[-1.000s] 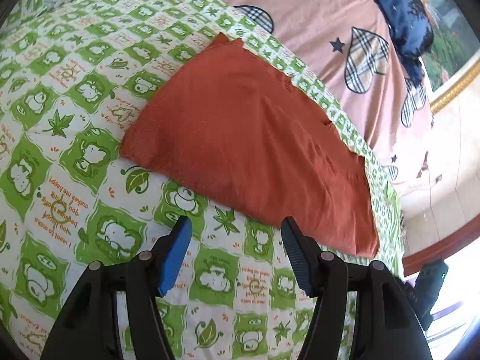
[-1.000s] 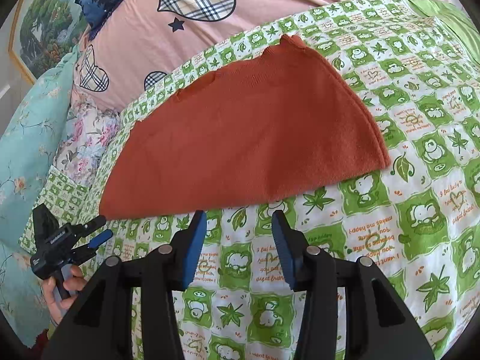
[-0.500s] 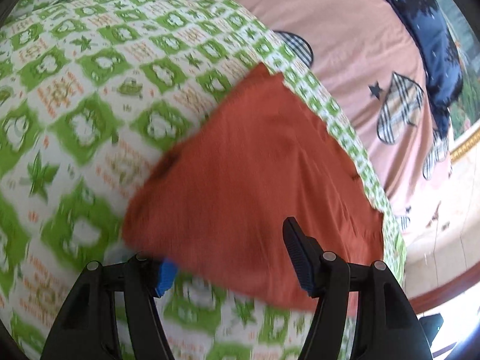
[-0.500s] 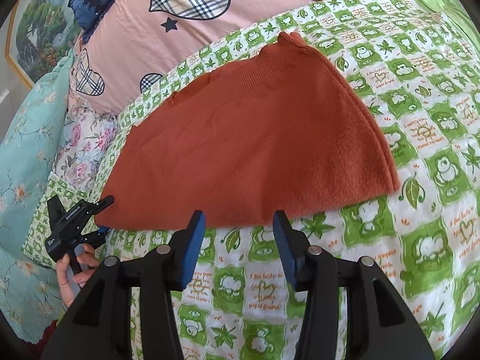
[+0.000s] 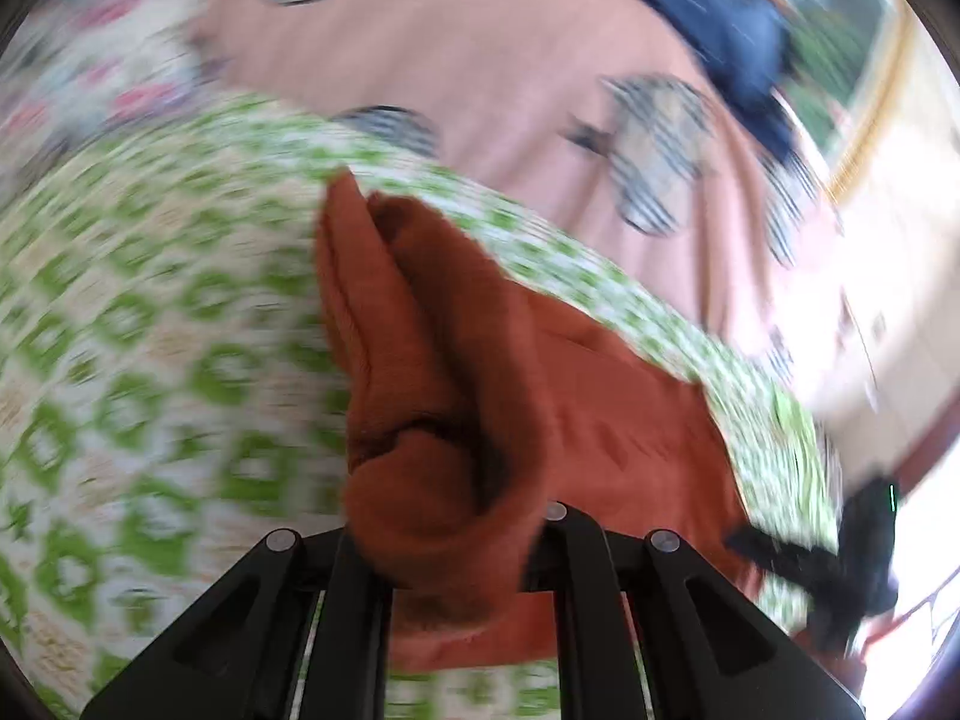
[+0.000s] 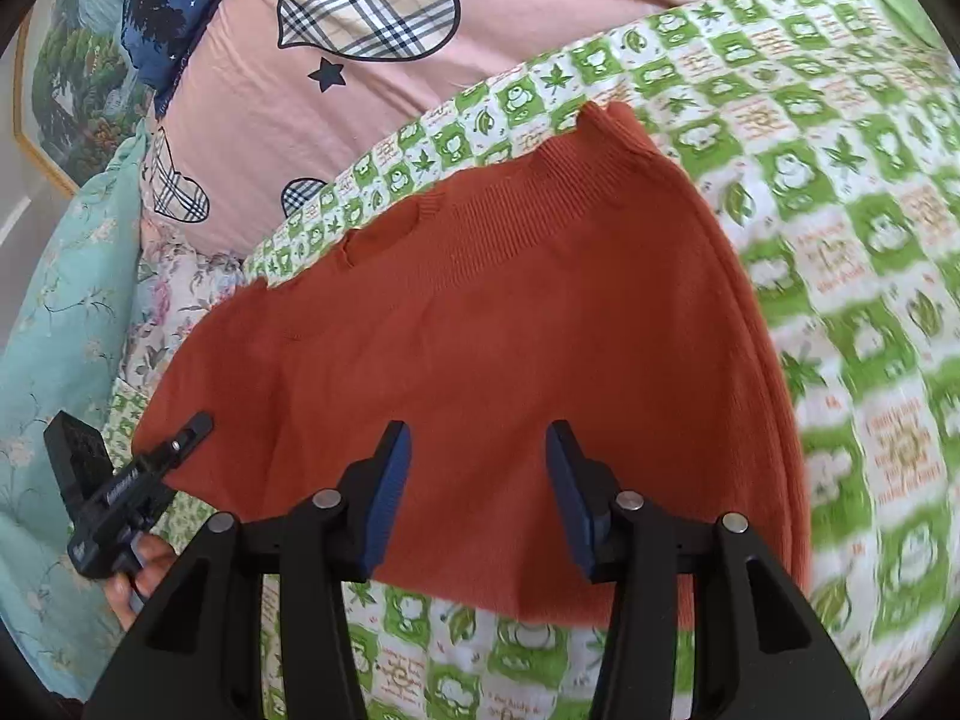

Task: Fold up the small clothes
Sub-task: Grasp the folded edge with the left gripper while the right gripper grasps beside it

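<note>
Both wrist views look down, close, sharing the garment (image 6: 480,330).

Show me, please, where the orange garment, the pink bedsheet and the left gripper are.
orange garment (image 6: 492,324): right wrist view, flat middle.
pink bedsheet (image 6: 372,120): right wrist view, plain area beneath plaid heart.
left gripper (image 6: 198,423): right wrist view, finger tips.

Right gripper (image 6: 477,495) open above orange garment (image 6: 480,330) spread on green-checked quilt (image 6: 870,252).

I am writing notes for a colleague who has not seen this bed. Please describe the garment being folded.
On the green-and-white frog quilt, below the pink heart-print bedding, lies an orange knit garment. It is the only plain, unpatterned fabric there.
</note>
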Demonstrator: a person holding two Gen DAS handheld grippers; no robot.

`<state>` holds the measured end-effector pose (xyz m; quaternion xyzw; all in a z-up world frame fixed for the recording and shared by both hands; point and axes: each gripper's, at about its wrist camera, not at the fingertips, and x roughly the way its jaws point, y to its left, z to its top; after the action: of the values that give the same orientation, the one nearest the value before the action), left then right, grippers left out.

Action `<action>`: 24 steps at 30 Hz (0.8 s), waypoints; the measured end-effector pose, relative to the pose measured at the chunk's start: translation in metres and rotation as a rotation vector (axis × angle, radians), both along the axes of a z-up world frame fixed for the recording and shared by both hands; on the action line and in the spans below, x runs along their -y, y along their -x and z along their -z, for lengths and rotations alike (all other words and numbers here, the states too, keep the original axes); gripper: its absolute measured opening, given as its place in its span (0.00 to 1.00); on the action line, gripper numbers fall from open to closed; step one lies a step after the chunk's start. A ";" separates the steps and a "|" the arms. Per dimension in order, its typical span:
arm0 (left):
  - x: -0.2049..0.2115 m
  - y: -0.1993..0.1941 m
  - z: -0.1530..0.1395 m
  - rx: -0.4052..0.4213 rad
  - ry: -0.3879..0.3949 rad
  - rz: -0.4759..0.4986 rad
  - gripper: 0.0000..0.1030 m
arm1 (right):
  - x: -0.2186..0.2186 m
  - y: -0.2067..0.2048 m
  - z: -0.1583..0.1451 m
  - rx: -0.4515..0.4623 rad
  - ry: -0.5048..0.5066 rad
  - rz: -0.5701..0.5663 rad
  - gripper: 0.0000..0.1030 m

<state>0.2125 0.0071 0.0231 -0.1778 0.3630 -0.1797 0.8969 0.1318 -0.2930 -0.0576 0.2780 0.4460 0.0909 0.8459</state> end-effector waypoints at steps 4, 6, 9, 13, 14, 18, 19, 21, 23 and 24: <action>0.070 0.005 0.010 0.009 -0.156 0.137 0.10 | 0.009 -0.029 0.003 -0.024 -0.113 -0.039 0.49; 0.093 0.005 0.024 -0.014 -0.202 0.177 0.10 | 0.007 -0.042 0.007 -0.042 -0.145 -0.057 0.61; 0.113 0.010 0.036 -0.007 -0.280 0.176 0.10 | -0.006 -0.065 0.014 -0.075 -0.165 -0.109 0.65; 0.119 0.015 0.033 0.025 -0.328 0.175 0.11 | -0.039 -0.103 0.027 -0.115 -0.200 -0.189 0.65; 0.119 0.017 0.033 0.031 -0.335 0.176 0.11 | -0.049 -0.114 0.031 -0.127 -0.207 -0.207 0.65; 0.124 0.024 0.033 0.068 -0.396 0.184 0.11 | -0.081 -0.146 0.039 -0.138 -0.193 -0.277 0.65; 0.124 0.023 0.033 0.077 -0.406 0.188 0.11 | -0.090 -0.153 0.039 -0.131 -0.164 -0.292 0.64; 0.127 0.026 0.030 0.095 -0.431 0.202 0.10 | -0.099 -0.160 0.036 -0.125 -0.099 -0.315 0.17; 0.128 0.027 0.023 0.103 -0.433 0.214 0.10 | -0.094 -0.159 0.023 -0.095 -0.104 -0.318 0.16; 0.130 0.028 0.018 0.112 -0.429 0.220 0.10 | -0.086 -0.153 0.009 -0.050 -0.110 -0.320 0.16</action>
<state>0.1844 -0.1225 0.0056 0.0675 0.3596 -0.2048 0.9078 0.2853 -0.2075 -0.0663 0.2515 0.4999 0.2415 0.7927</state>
